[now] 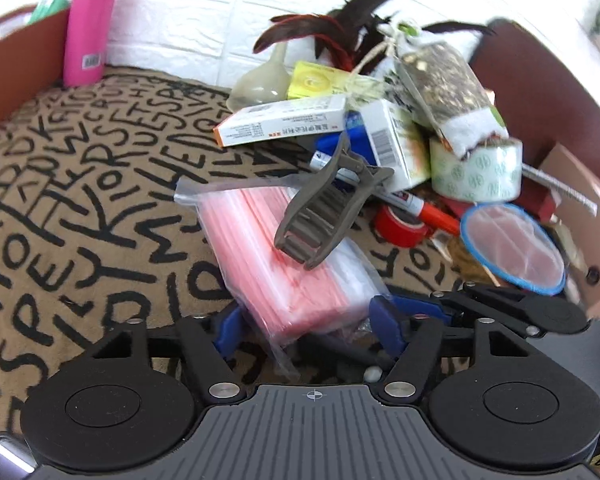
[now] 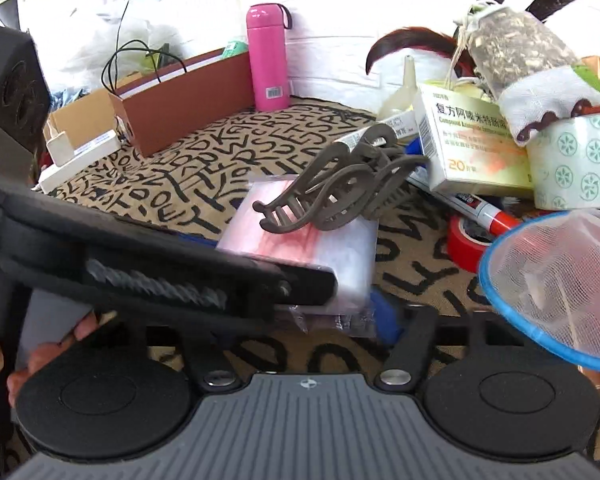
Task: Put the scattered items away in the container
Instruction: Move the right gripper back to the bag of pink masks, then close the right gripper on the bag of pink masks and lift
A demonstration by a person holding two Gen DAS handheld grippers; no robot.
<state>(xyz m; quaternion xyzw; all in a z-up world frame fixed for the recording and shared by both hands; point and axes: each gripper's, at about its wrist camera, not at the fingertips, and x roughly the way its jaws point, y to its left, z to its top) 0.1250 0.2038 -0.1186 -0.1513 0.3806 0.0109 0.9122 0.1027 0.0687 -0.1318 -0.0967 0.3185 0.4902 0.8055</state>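
A clear bag of pink and white straws point(image 1: 284, 264) lies on the letter-print cloth, with a grey-brown hair claw point(image 1: 324, 208) resting on top of it. My left gripper point(image 1: 306, 326) has its blue fingers point(image 1: 226, 332) on either side of the bag's near end, pads against the plastic. In the right wrist view the bag of straws point(image 2: 320, 240) sits between the fingers of my right gripper point(image 2: 306, 320). One blue finger point(image 2: 384, 316) is beside the bag's corner. The left gripper point(image 2: 160, 268) crosses in front and hides the other finger.
A pile at the right holds medicine boxes point(image 1: 284, 124), a patterned tape roll point(image 1: 476, 168), red tape point(image 1: 400, 224), a marker and a blue-rimmed net point(image 1: 512, 248). A pink bottle point(image 2: 268, 60) and a brown open box point(image 2: 188, 96) stand at the back left. A person's fingers point(image 2: 40, 356) hold the left gripper.
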